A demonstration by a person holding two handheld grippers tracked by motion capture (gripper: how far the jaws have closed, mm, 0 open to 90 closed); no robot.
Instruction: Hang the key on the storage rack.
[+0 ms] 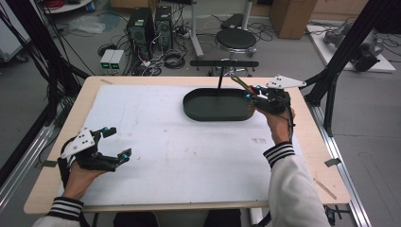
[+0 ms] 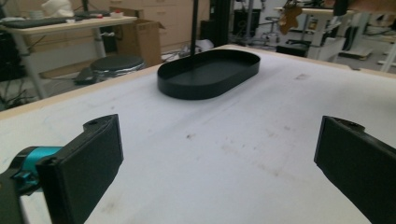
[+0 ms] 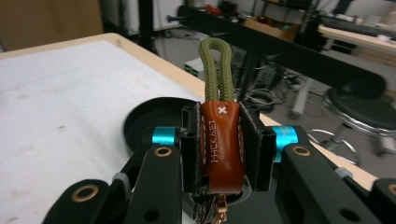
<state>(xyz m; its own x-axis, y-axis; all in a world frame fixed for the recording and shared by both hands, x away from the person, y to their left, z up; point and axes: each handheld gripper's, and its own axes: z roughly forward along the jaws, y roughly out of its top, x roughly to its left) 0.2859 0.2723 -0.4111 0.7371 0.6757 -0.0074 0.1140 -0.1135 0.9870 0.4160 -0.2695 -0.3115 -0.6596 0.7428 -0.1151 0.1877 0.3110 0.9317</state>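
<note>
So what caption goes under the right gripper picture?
Right gripper shut on a brown leather key fob with a green cord loop, above the black oval tray.

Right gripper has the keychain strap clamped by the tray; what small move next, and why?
Probably lower the right gripper over the black oval tray before opening: its jaws pinch the brown leather keychain strap at the tray's right end, above it. The left gripper is open, far away.

The brown leather tab of a key strap bears stamped letters running lengthwise that read roughly "HHCKAET", though the first letters are unclear. At its 12 o'clock end sits a small white "x" stitch mark.
</note>
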